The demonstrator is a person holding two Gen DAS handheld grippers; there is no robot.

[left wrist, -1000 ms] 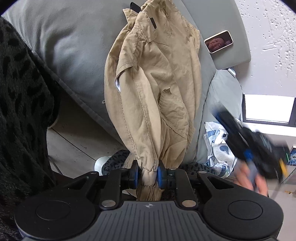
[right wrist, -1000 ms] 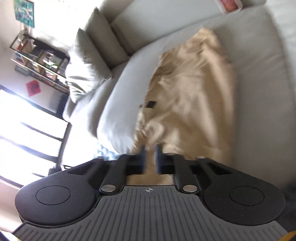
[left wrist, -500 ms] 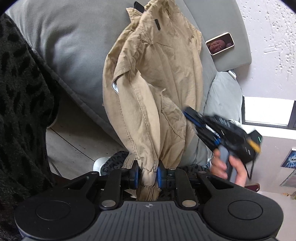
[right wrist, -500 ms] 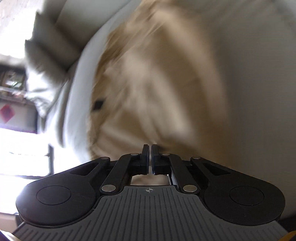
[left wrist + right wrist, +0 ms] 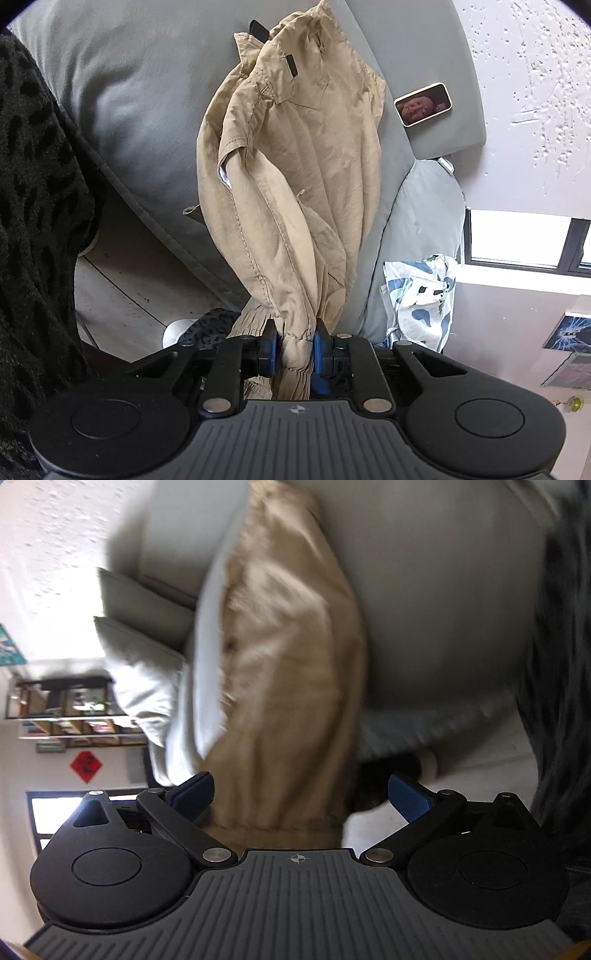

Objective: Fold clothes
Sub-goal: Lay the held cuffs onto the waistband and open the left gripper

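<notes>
Tan trousers [image 5: 295,166] lie stretched over a grey sofa cushion [image 5: 129,92], waistband at the far end. My left gripper [image 5: 294,341] is shut on the bunched cuff end of the trousers and holds it taut off the sofa edge. In the right wrist view, which is blurred, my right gripper [image 5: 301,794] is wide open, its blue pads either side of the trousers [image 5: 288,657] near the elastic hem, not gripping.
A phone [image 5: 423,104] lies on the sofa beyond the trousers. A white and blue patterned cloth [image 5: 421,295] hangs at the sofa's right. A person's dark spotted garment [image 5: 33,221] fills the left. Pillows [image 5: 144,672] and a shelf [image 5: 66,709] show in the right wrist view.
My right gripper has swung around, gone out of the left wrist view, and opened wide from shut beside the hem. My left gripper keeps its grip; the trousers are pulled tauter.
</notes>
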